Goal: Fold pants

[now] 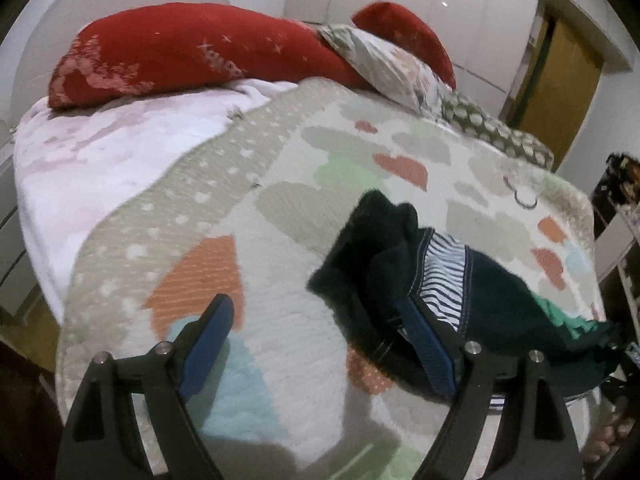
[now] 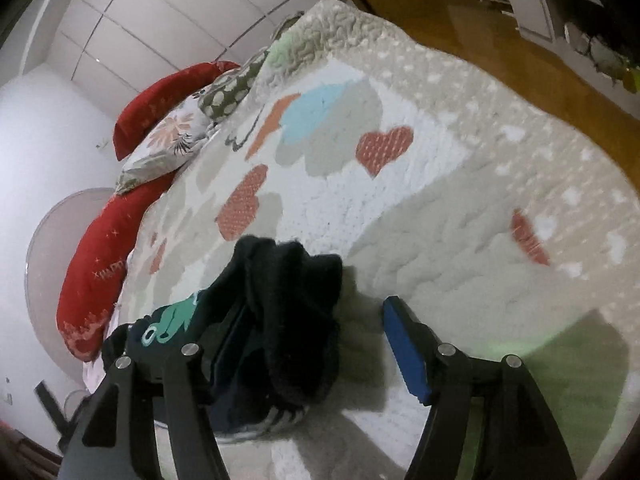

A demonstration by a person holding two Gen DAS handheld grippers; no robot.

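Note:
The dark navy pants (image 1: 400, 256), with a striped waistband lining and a green print, lie bunched on the quilted bedspread (image 1: 280, 208). In the left wrist view they drape over my right-hand finger (image 1: 428, 344); my left gripper (image 1: 316, 332) is open with nothing between its pads. In the right wrist view the pants (image 2: 292, 304) cover the left-hand finger, and my right gripper (image 2: 320, 336) is open, its blue right pad (image 2: 404, 352) bare. Both grippers hover low over the bed beside the bundle.
Red pillows (image 1: 180, 52) and a floral pillow (image 1: 392, 64) lie at the head of the bed. A pale pink blanket (image 1: 100, 152) covers the left side. White wardrobe doors (image 2: 160, 20), a wooden door (image 1: 560, 92) and a wooden floor (image 2: 520, 52) surround the bed.

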